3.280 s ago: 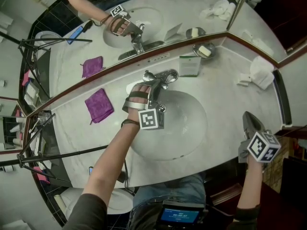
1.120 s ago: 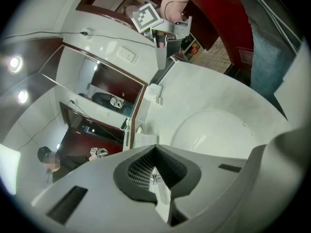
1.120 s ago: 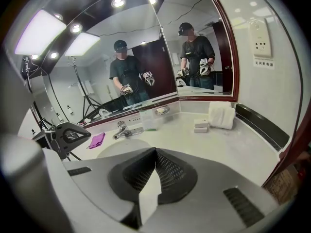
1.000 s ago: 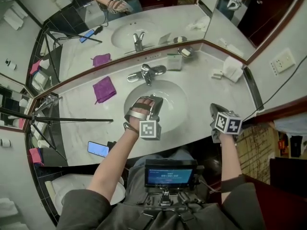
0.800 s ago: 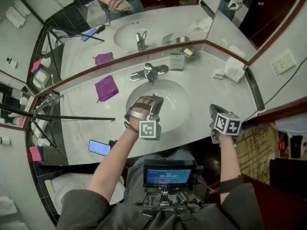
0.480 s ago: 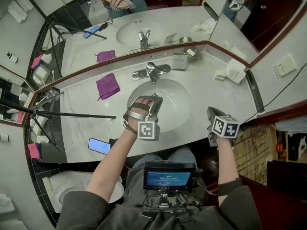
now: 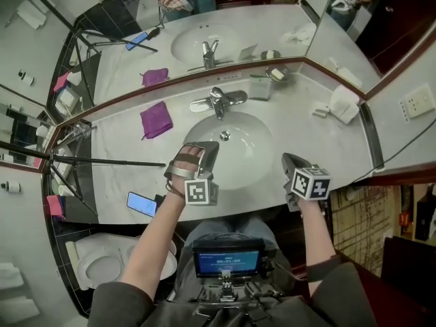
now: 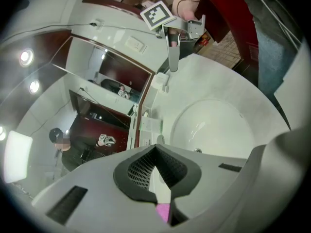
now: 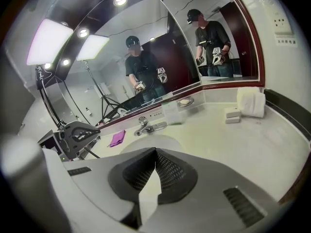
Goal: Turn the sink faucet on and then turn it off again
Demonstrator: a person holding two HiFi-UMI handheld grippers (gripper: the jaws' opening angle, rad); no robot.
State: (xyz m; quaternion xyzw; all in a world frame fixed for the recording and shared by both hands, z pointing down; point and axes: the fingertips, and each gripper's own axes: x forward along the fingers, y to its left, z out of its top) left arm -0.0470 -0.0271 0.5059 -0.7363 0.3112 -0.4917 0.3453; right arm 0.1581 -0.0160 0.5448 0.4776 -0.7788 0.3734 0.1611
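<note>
- Two claws are here, and both are pinched shut with nothing between their jaws; the left gripper (image 7: 208,147) hangs over the front part of the sink basin (image 7: 253,139); the right gripper (image 7: 289,161) hangs by the bowl's front right rim.
- One thing matters for the task, the faucet (image 7: 219,101); it stands at the back of the basin; I see no water coming out of it.
- From the left gripper the faucet lies straight ahead, on the far side of the bowl; the two are well apart, not touching.
- Its long shiny part lies sideways along the back rim; its spout pokes out toward the bowl.
- The left gripper is nearer and its nose points toward the faucet; the right one is farther off and to the side; so I think the left hand is the better one to reach the handle.
- One purple cloth (image 7: 156,118) lies on the counter (image 7: 320,135) to the left of the faucet, out of the way.
</note>
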